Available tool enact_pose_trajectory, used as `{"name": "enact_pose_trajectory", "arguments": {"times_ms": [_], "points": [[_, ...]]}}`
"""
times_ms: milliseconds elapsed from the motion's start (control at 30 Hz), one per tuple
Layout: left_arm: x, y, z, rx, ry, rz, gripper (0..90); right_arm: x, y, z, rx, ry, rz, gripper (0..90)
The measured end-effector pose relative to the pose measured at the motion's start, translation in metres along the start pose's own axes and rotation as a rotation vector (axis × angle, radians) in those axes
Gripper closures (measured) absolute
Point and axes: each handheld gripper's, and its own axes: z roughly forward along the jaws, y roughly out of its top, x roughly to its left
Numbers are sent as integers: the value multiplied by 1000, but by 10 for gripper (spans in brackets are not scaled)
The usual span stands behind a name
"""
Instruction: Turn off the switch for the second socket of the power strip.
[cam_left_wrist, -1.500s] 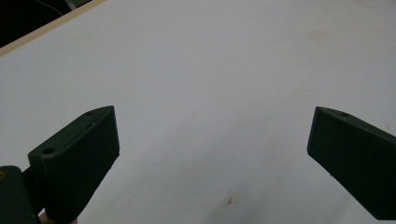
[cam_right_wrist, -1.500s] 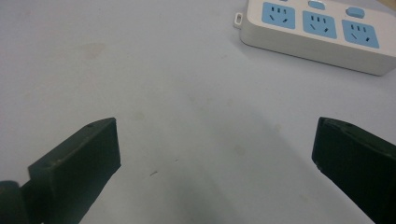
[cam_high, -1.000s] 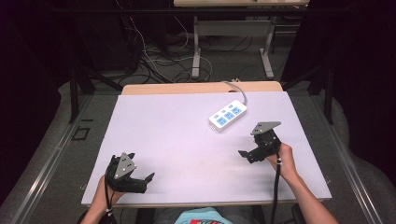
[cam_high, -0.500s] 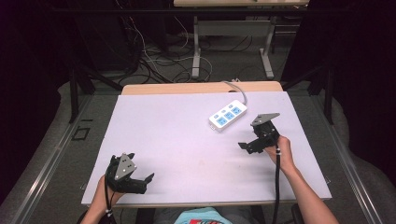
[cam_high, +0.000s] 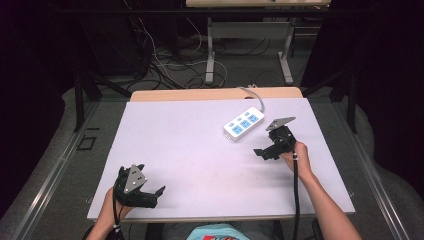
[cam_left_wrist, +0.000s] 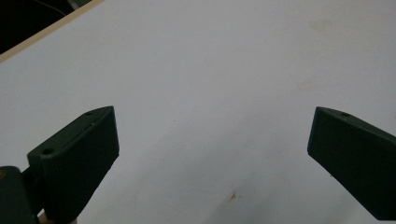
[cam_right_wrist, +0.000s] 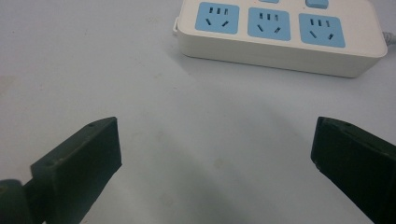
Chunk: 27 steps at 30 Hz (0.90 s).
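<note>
The right tool (cam_high: 263, 152), jaws spread wide and holding nothing, hovers low over the white surface (cam_high: 180, 145) with the power strip (cam_right_wrist: 280, 35) lying flat just ahead of its jaws, near but not touching. The strip's three blue sockets face upward, and its cable (cam_high: 254, 95) trails away from the tool over the surface's far edge. The left tool (cam_high: 149, 196), likewise wide open and empty, rests well apart near the person's edge, with bare surface between its jaws. Likely hazards: the smooth, low casing may slide ahead of the jaws instead of entering them if one jaw meets it first; a grip taken near one end could let the strip pivot; and the trailing cable may drag or snag at the edge, resisting any lift or pull.
</note>
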Motion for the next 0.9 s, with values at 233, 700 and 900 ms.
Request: {"name": "enact_pose_trajectory", "arguments": {"times_ms": [233,700,900], "points": [[-1,1,0,-8,2,9,17,-4,4,5,-5,14,5,13],[-2,1,0,-17,-16,1,17,-10,17,23,-9,39,9,16],[-2,1,0,-22,-12,1,16,-14,26,26,-9,49,3,17]]}}
